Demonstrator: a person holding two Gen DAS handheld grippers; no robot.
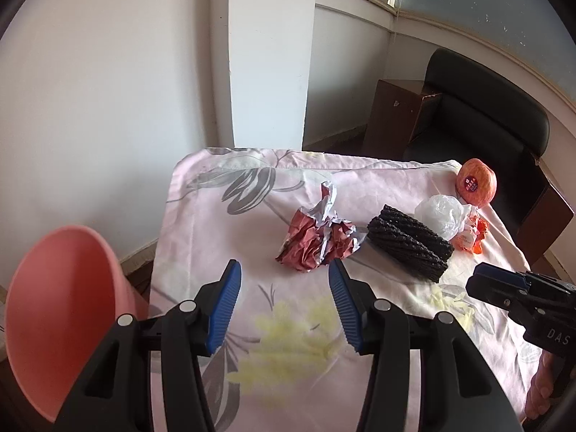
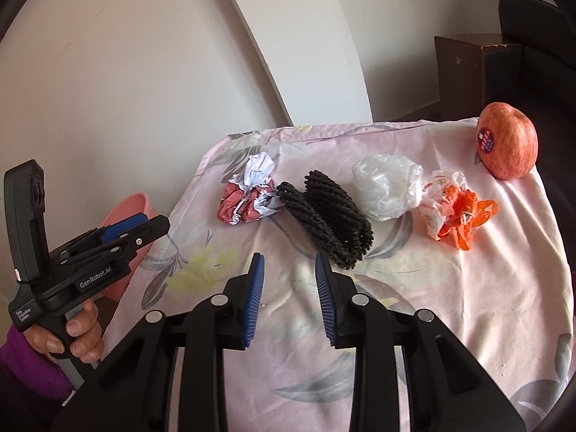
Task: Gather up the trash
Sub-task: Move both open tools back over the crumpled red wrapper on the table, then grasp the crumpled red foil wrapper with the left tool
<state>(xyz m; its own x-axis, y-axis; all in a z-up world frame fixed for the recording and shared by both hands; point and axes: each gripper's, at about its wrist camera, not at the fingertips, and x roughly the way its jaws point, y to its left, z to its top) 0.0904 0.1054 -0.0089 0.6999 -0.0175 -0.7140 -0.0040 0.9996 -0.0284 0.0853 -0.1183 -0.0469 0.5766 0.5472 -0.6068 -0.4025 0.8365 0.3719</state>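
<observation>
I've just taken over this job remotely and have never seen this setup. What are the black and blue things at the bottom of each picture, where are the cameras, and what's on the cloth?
Each picture comes from a camera on a hand-held tool, looking forward along its two blue-padded fingers. No robot arm: a person grips one tool in each hand. The left tool is open and empty; so is the right tool, with a narrower gap. Each view also shows the other tool from the side.

On the flowered cloth lie, left to right, a crumpled red-and-white paper, a black foam net, a clear plastic bag, an orange-and-white wrapper and an apple with a sticker. A pink bin stands beside the table's left edge. Nothing is held.
</observation>
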